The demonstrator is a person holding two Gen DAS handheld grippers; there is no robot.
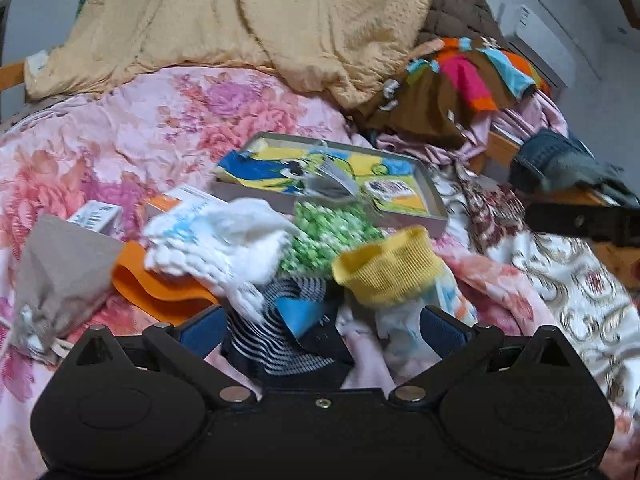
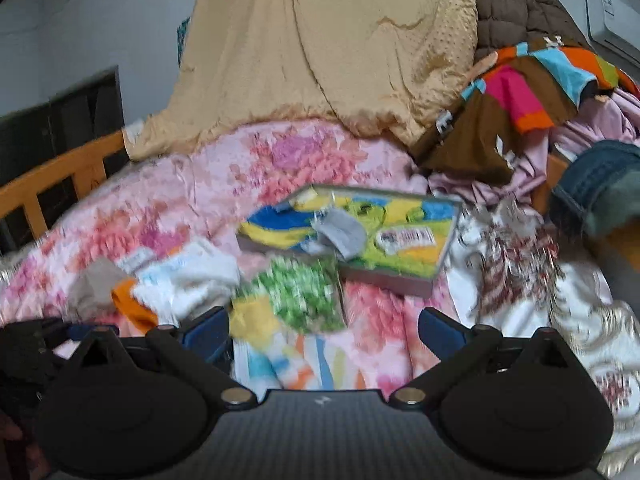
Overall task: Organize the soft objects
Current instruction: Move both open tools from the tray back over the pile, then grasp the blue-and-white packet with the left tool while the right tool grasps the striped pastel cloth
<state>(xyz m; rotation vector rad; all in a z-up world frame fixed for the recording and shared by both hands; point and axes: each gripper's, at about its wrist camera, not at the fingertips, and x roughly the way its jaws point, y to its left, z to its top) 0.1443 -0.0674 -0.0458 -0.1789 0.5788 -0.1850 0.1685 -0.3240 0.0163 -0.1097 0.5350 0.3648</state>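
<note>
Black left gripper (image 1: 322,326) hangs with jaws spread wide over a navy-and-white striped sock (image 1: 276,340) on the pink floral bedspread (image 1: 132,128), beside a yellow-cuffed sock (image 1: 386,266), while the right gripper (image 2: 324,330), equally spread, holds nothing near a shallow grey tray (image 2: 436,276).

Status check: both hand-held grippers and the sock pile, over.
Left hand-held gripper open over striped sock. Right hand-held gripper open, empty. Yellow-cuffed sock and white sock loose on bed; tray behind pile.
</note>
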